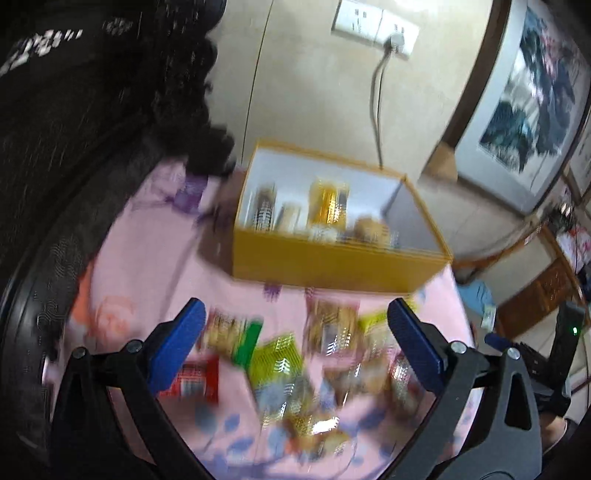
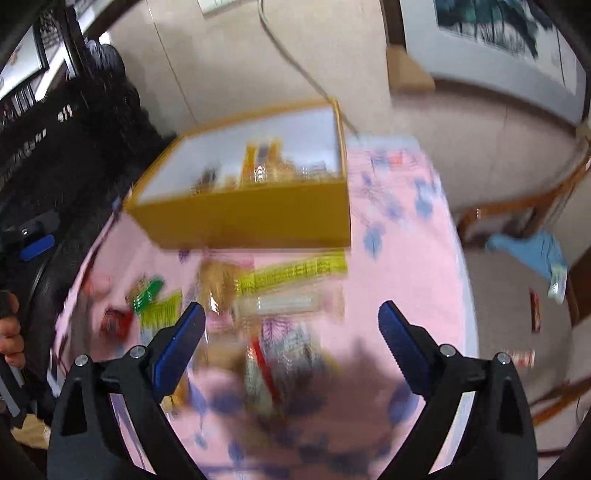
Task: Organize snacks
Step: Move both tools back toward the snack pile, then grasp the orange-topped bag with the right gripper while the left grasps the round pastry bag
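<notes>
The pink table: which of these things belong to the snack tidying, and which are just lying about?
Part of the job:
- yellow box, some snacks already inside
- loose snack packets on the pink cloth
- left gripper and right gripper, jaws open, nothing between them

Just lying about:
- framed painting
- wall socket
- blue cloth

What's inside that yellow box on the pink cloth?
The yellow box holds several snack packets standing against its white inner walls, one tall and golden. Motion blur hides their labels, and the near wall covers the box's floor and the packets' lower parts.
</notes>
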`<state>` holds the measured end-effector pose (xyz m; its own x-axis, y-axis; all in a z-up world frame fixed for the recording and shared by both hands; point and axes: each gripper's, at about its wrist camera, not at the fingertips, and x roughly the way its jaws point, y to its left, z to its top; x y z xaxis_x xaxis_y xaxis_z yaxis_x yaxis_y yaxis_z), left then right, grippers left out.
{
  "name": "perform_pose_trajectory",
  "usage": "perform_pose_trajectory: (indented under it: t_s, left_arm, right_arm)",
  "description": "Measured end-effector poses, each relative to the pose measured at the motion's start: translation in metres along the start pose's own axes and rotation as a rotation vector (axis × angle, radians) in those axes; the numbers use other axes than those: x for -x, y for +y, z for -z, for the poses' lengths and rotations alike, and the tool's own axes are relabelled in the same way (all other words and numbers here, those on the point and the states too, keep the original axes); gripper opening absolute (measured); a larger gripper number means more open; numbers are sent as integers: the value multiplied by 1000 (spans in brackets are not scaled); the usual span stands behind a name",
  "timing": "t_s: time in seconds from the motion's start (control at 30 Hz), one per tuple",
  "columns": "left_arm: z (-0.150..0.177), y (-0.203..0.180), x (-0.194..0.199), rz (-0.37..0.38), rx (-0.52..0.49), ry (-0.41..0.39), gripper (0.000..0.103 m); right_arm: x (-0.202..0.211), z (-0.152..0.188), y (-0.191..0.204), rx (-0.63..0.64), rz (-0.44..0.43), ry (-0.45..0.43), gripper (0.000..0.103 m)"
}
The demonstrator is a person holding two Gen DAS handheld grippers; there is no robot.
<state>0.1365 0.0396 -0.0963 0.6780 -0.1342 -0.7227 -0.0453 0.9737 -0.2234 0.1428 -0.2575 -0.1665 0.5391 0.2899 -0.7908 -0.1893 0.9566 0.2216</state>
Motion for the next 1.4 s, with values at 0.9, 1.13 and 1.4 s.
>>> perform_pose_trajectory:
  t_s: [0.9, 1.13, 1.4]
  left_arm:
    - [68, 40, -2, -58, 116, 173, 101]
    - [91, 22, -38, -18, 49, 318, 101]
    - [112, -10, -83, -5, 6, 460, 101]
  right_arm:
    - [-74, 56, 20, -64, -59, 291, 34]
    - [-38, 59, 15, -105, -155, 259, 34]
    - [-20, 61, 3, -140, -149, 232, 34]
